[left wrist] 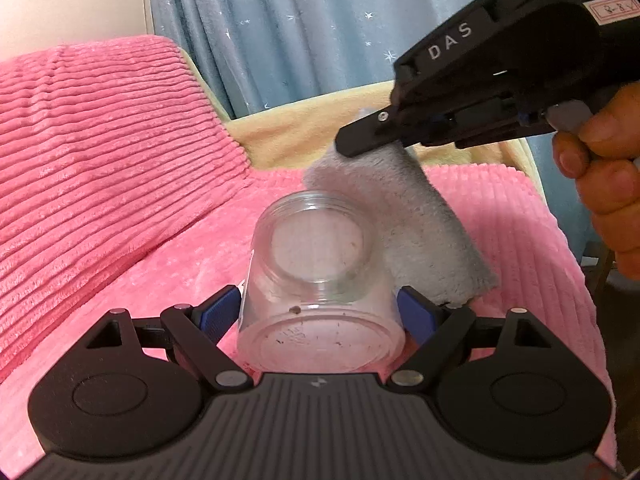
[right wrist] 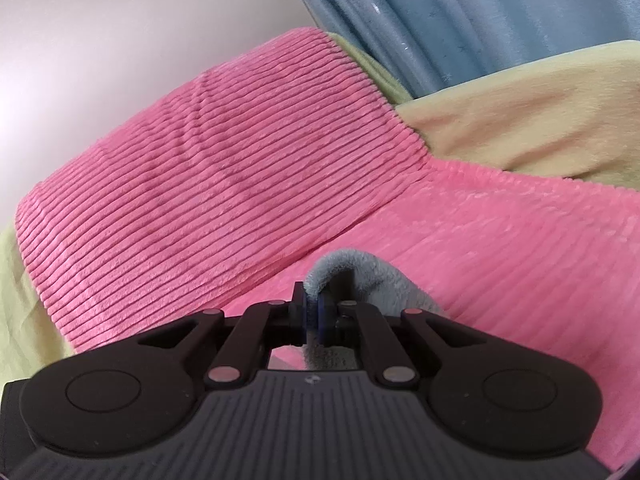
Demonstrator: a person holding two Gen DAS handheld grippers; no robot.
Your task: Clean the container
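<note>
Firmly, the left claw is gripping a clear jar by its sides above the pink ribbed blanket, mouth facing away. Beside it, the right claw is pinching a grey cloth that is hanging against the jar's rim.

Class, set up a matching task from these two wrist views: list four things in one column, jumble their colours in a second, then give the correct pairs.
Things:
1. jar
2. cloth
3. ribbed blanket
4. curtain

Colours:
A. blue with white stars
B. grey
C. clear
D. pink

Pairs: 1-C, 2-B, 3-D, 4-A
</note>
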